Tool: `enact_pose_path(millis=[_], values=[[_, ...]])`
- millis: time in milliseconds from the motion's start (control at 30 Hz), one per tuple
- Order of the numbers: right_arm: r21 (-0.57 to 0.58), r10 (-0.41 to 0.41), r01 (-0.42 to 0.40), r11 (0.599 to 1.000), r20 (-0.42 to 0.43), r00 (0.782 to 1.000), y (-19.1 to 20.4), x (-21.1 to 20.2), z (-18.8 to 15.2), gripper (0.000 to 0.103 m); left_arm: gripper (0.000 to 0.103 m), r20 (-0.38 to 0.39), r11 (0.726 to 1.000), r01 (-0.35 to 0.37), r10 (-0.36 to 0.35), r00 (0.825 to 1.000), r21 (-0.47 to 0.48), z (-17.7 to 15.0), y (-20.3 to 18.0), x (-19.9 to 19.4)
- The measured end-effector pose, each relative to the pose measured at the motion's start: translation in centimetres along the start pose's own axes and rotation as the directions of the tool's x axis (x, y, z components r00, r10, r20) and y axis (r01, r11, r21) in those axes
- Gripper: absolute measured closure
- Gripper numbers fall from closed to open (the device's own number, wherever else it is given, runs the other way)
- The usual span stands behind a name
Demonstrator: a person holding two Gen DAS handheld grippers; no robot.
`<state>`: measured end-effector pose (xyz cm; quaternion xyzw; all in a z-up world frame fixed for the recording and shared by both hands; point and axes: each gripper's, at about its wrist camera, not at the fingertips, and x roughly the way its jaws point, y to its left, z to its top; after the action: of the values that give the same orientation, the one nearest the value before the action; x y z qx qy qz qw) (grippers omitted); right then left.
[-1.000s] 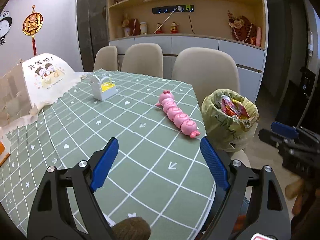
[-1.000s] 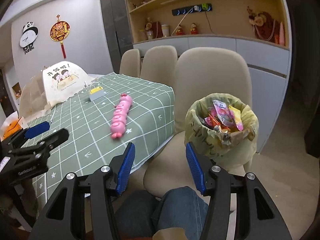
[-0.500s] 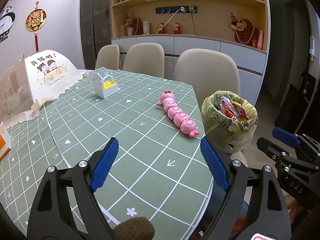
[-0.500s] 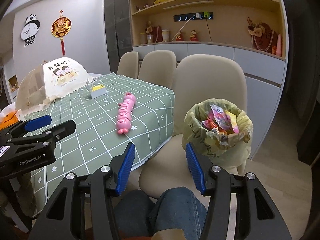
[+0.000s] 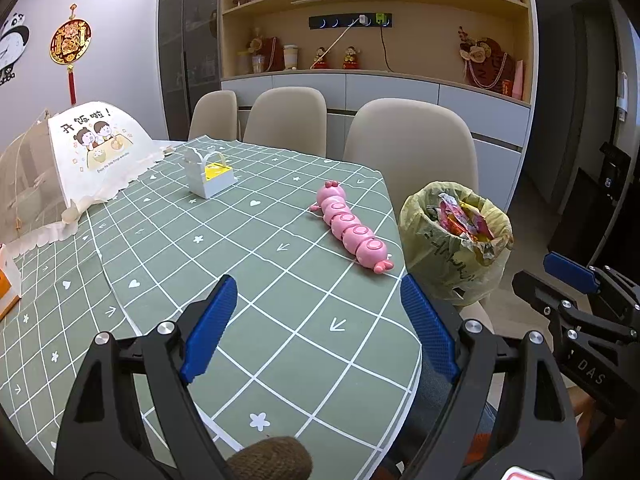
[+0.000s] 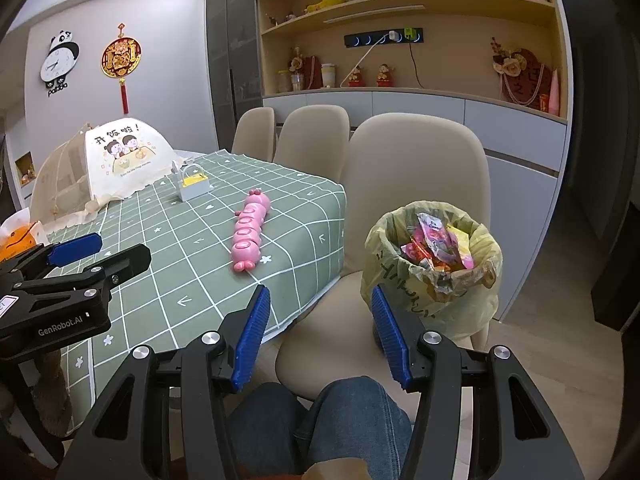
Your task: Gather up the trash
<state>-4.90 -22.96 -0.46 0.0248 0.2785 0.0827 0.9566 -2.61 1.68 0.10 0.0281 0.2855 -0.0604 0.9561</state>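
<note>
Full bin (image 6: 432, 256) on chair (image 6: 416, 184), ahead-right of right tongs (image 6: 318, 334); left tongs (image 5: 318, 330) over worktop (image 5: 240, 248); both spread, empty.

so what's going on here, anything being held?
Nothing held. A seated person has both grippers open and empty: the left gripper hovers over the green table, the right gripper points toward the chair beside it. On that chair sits a lined bin packed with wrappers. On the table: a pink caterpillar toy, a small white basket and a mesh food cover. No loose trash shows on the table.
</note>
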Motion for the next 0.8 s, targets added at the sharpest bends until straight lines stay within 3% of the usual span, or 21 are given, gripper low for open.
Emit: enact_pose_path(millis=[800], values=[[0.008,-0.01,0.01,1.0,-0.001,1.0,-0.42,0.07,0.07,0.053,0.023,-0.012,1.0,0.008,-0.008,1.0,0.006,0.0,0.08,0.41]])
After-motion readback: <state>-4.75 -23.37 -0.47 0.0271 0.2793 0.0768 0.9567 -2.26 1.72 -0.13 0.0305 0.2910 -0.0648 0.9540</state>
